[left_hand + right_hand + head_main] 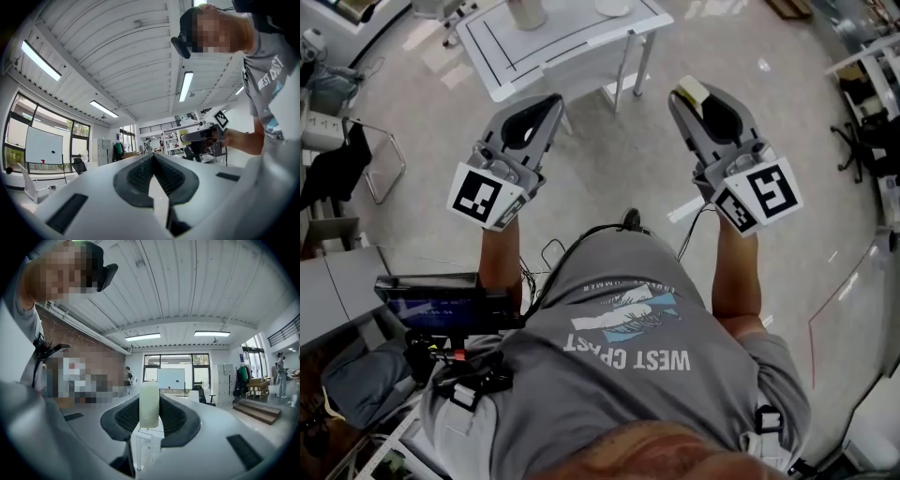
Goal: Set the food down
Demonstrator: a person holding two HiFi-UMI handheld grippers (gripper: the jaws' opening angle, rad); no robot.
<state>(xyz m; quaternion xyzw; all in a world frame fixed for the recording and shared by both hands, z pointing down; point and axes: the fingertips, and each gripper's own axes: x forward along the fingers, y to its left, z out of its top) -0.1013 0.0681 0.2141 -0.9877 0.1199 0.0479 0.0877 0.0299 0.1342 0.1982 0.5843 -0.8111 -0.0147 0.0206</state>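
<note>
The food, a pale cream block [691, 90], sits pinched at the tip of my right gripper [684, 96], which I hold up at chest height over the floor. In the right gripper view the same block [149, 404] stands upright between the dark ribbed pads [176, 417], which press its sides. My left gripper [554, 100] is level with it on the left, its jaws closed together with nothing between them; in the left gripper view its pads [140, 174] meet at the tip. The right gripper [202, 135] also shows there, held by a hand.
A white table [581, 42] with black line markings stands ahead, beyond both grippers, with a pale cylinder [527, 13] on it. A metal-framed chair [377, 159] is at the left. Cables [628, 221] lie on the floor near my feet. Shelving [867, 84] lines the right side.
</note>
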